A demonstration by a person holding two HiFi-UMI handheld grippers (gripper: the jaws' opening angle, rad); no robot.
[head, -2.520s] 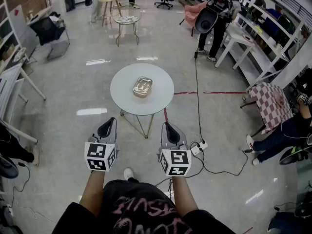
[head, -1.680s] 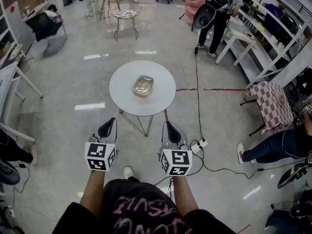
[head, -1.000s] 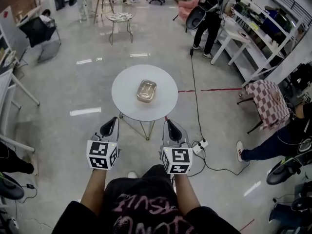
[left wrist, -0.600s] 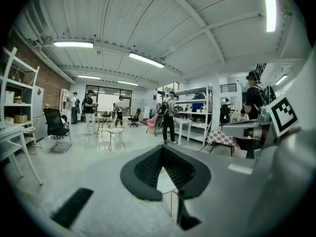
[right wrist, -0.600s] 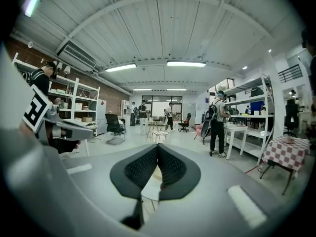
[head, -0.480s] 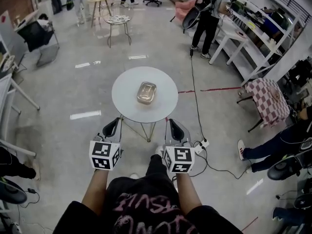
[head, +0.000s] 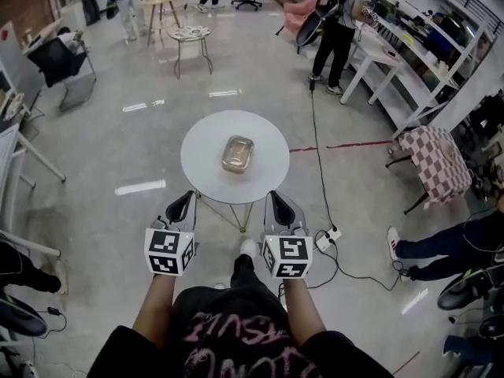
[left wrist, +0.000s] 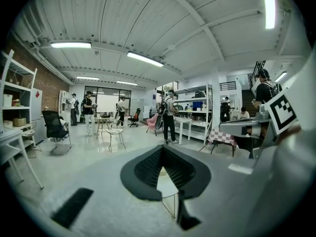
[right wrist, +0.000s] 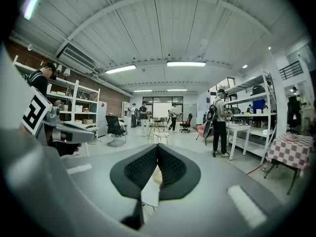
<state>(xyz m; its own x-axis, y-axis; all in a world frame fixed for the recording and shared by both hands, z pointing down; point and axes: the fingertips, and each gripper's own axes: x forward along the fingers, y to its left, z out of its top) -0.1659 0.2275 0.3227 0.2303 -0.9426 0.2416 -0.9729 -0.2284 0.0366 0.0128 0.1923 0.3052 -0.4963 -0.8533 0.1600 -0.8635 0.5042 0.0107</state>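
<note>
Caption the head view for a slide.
Left tongs and right tongs, both shut and empty, held before a round white table carrying a metal tin.

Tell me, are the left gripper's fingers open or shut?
Shut. On the left gripper the fingers touch at their tips, with nothing held between them.

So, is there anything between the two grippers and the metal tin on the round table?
Nothing visible does. The metal tin lies alone on the round table. Between it and the left gripper and right gripper, both shut and empty, is only bare tabletop.
</note>
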